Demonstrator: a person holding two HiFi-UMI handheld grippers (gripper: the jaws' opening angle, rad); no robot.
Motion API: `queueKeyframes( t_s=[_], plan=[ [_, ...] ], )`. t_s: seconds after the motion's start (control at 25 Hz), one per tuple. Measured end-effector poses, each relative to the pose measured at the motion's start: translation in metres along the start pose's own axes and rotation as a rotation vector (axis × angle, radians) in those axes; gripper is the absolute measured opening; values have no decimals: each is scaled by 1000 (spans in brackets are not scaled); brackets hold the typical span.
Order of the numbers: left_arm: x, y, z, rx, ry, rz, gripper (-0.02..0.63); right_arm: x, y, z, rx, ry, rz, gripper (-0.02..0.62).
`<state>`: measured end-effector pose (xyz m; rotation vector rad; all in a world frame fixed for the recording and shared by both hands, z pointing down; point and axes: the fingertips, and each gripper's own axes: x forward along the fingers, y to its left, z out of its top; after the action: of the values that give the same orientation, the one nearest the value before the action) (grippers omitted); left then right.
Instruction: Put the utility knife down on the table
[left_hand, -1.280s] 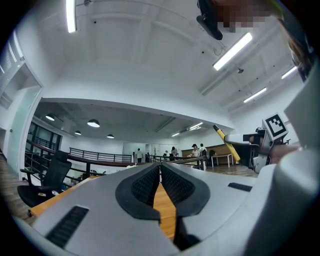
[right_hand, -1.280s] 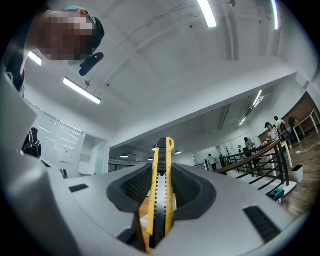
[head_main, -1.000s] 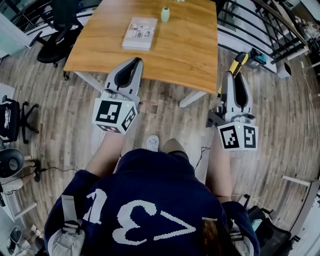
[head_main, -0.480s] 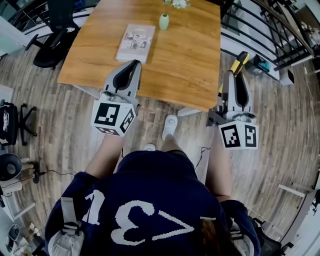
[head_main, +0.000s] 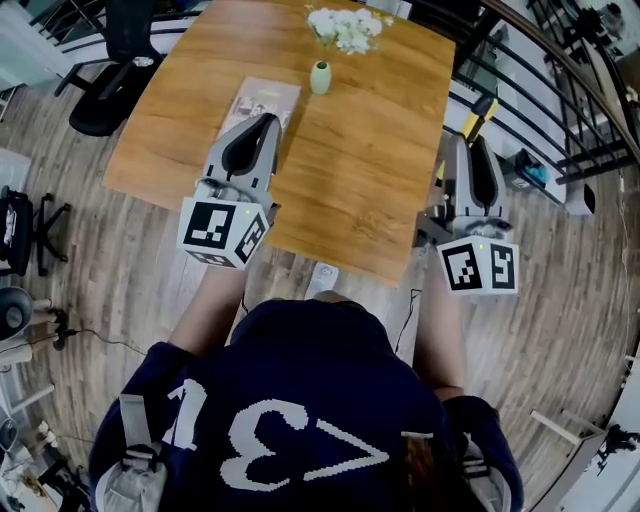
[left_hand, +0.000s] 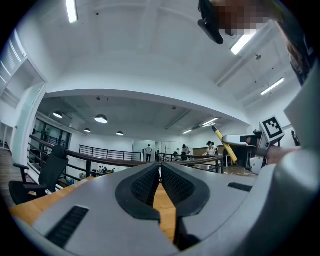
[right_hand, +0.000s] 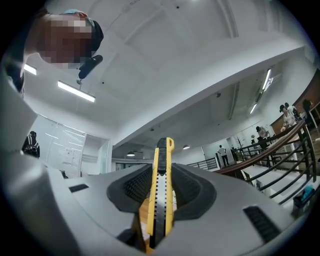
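Observation:
A yellow and black utility knife (right_hand: 161, 190) stands upright between the pads of my right gripper (right_hand: 160, 172), which is shut on it. In the head view the right gripper (head_main: 478, 145) hangs just off the right edge of the wooden table (head_main: 370, 170), and the knife (head_main: 482, 112) sticks out past its tips. My left gripper (head_main: 255, 135) hovers over the table's near left part, shut with nothing in it (left_hand: 160, 175). From the left gripper view the knife (left_hand: 224, 145) shows at the right.
On the table lie a book (head_main: 265, 98), partly hidden by the left gripper, a small green vase (head_main: 320, 77) and white flowers (head_main: 345, 25). A black office chair (head_main: 110, 90) stands at the left. A metal railing (head_main: 540, 110) runs along the right.
The person has stepped toward the table. The left gripper is now over the tabletop instead of the floor, and the right one has reached the table's right edge with the knife still held.

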<state>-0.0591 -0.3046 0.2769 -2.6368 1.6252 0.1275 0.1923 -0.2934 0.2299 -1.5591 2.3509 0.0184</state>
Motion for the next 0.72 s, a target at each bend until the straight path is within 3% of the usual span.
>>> queueKeyframes(
  t_s=[0.28, 0.48, 0.72],
  plan=[
    [45, -3, -14, -11, 36, 2, 28, 35, -32, -19, 31, 39, 20, 130],
    [69, -6, -28, -8, 58, -51, 28, 45, -45, -35, 48, 70, -10, 130],
    [92, -1, -67, -18, 112, -65, 28, 50, -58, -89, 53, 184, -68, 130]
  ],
)
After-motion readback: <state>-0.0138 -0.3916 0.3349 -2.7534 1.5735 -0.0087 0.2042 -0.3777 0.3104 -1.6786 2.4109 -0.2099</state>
